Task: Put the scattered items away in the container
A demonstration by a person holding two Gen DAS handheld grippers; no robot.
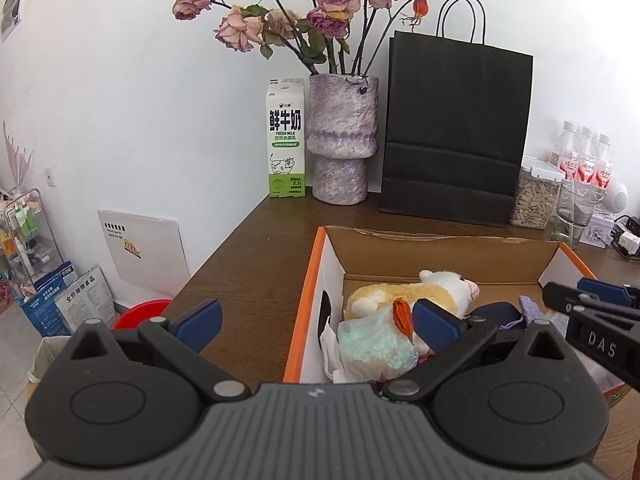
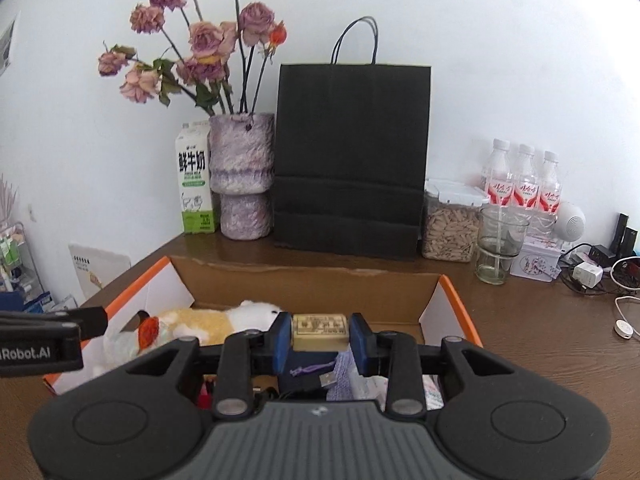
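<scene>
Already the right gripper [image 2: 319,340] clamps a tan block [image 2: 319,331] crosswise, directly above the box [image 2: 454,304] interior; the left gripper [image 1: 318,322] gapes empty at its left rim.

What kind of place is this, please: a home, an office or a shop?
Most likely a home. A wooden table against a white wall holds a vase of dried roses, a milk carton and a jar of seeds.

White wall [image 1: 120,80] behind dark wooden table [image 1: 256,248], pale tiled floor [image 1: 16,340] at left.
</scene>
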